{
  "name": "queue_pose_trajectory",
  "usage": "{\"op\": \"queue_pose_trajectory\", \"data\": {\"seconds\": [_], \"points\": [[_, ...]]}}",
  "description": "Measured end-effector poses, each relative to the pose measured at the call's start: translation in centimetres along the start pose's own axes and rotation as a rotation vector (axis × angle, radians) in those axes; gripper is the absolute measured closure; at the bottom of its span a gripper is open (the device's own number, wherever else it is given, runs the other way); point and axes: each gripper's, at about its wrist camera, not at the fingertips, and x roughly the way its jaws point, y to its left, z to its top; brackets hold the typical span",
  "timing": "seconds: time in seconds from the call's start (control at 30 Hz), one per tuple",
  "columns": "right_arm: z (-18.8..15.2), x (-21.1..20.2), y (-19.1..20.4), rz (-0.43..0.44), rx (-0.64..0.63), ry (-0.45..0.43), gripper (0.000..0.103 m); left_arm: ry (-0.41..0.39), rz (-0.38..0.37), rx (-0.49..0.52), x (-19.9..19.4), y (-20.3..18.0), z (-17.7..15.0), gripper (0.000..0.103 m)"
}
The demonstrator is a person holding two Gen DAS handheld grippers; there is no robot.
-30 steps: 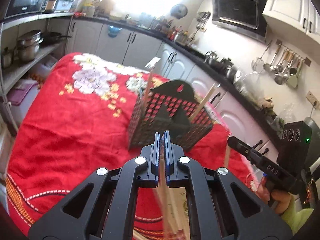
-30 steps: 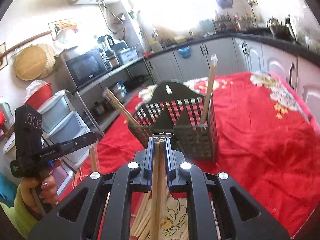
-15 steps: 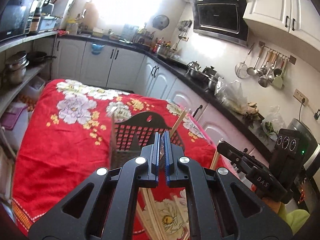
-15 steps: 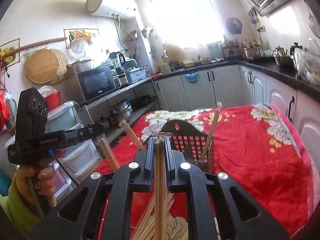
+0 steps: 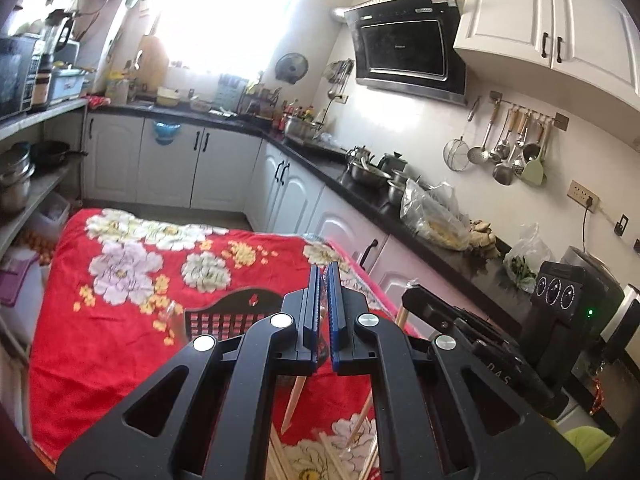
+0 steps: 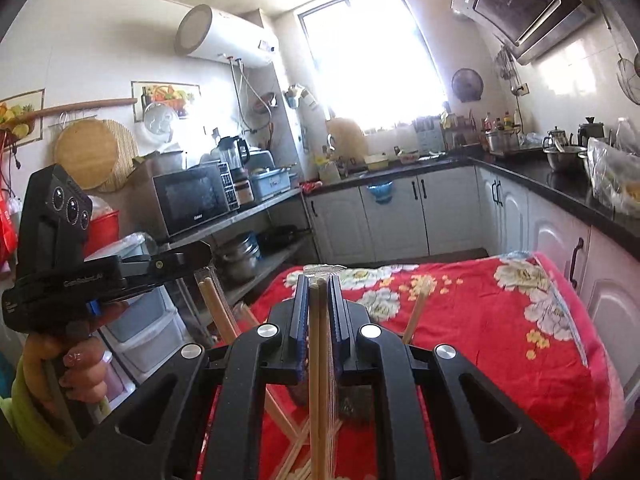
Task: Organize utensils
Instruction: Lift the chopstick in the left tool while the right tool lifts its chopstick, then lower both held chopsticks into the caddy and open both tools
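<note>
Your left gripper (image 5: 322, 280) is clamped on wooden chopsticks (image 5: 293, 402) above the perforated black basket (image 5: 224, 320) – mid-table on the red floral cloth (image 5: 100, 340); your right gripper (image 6: 319, 280) pinches a chopstick pair (image 6: 316, 360).

The black basket (image 5: 224, 316) sits mostly hidden behind the left gripper (image 5: 323, 312); loose chopsticks (image 5: 360, 428) run off the bottom edge

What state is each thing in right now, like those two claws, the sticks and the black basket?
Left claw: shut on a chopstick, lifted.
Right claw: shut on chopsticks, lifted.
Black basket: upright on the red cloth, chopsticks standing inside.
Loose chopsticks: lying on the cloth.
</note>
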Motion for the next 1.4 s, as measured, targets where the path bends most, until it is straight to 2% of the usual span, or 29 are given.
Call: {"op": "queue_pose_trajectory", "data": {"seconds": [0.47,0.77,1.17,1.4], "points": [[3.7,1.7,-0.6,-0.039,0.004,-0.085,0.093,-0.081,0.023,-0.019,1.6,0.4,4.3,0.102],[6.4,3.8,-1.0,-0.093,0.0,-0.14,0.093,-0.117,0.026,-0.023,3.3,1.9,5.3,0.102],[7.4,7.5,-0.3,-0.252,-0.06,-0.198,0.093,-0.06,-0.099,0.006,7.7,3.9,5.3,0.102],[5.5,8.3,-1.2,-0.28,-0.046,-0.224,0.093,0.032,-0.126,-0.006,10.0,5.4,3.6,0.102]]}}
